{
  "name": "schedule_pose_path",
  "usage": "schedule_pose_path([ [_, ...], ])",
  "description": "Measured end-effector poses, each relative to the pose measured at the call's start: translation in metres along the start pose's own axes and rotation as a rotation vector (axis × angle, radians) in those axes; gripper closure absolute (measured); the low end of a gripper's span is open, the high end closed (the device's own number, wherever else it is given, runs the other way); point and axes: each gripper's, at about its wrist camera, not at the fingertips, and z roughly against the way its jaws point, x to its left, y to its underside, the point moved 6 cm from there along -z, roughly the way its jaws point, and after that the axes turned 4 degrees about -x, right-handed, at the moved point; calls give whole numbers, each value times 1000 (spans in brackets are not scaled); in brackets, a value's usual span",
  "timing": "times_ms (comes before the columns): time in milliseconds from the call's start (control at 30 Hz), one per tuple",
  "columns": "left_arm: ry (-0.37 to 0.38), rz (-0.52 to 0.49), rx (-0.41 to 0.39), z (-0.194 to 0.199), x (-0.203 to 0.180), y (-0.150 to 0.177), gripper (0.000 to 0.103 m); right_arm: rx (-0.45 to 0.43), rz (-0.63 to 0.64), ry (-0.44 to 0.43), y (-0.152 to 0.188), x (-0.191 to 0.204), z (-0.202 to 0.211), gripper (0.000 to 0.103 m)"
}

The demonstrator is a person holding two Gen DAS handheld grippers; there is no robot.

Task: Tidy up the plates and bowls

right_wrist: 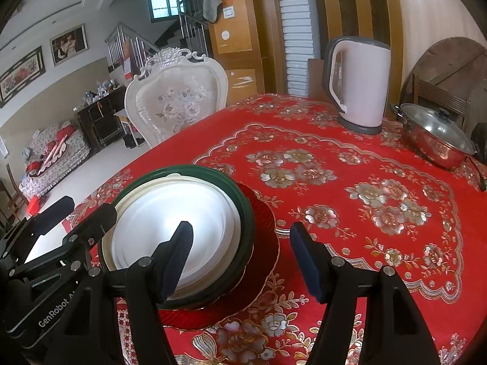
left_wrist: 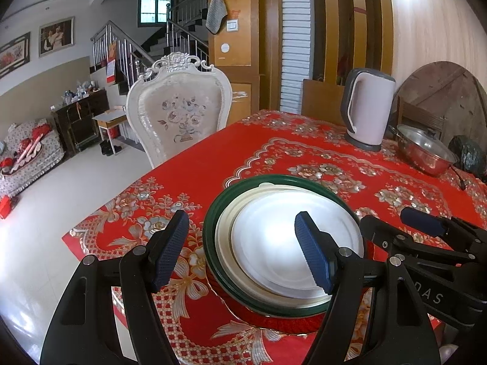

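A stack of dishes sits near the table's front edge: a white plate (left_wrist: pixel 283 237) on a cream plate (left_wrist: pixel 223 234), inside a dark green dish (left_wrist: pixel 210 228), all on a red plate (left_wrist: pixel 274 324). The stack also shows in the right wrist view, with the white plate (right_wrist: pixel 182 206), green dish (right_wrist: pixel 246 213) and red plate (right_wrist: pixel 264 234). My left gripper (left_wrist: pixel 243 249) is open and empty, hovering over the stack's left side. My right gripper (right_wrist: pixel 243 261) is open and empty over the stack's right edge. Each gripper shows in the other's view.
A pink electric kettle (left_wrist: pixel 368 109) and a lidded steel pot (left_wrist: pixel 426 149) stand at the far right of the red floral tablecloth (right_wrist: pixel 365 182). A white ornate chair (left_wrist: pixel 179 109) stands at the table's far left side. A round wooden board (left_wrist: pixel 450 91) leans on the wall.
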Motion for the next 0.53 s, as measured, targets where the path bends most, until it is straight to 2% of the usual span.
schedule_pose_path([
  [533,13,-55,-20,3,-19,5,30,20,-15,19,10,-13,3,37],
])
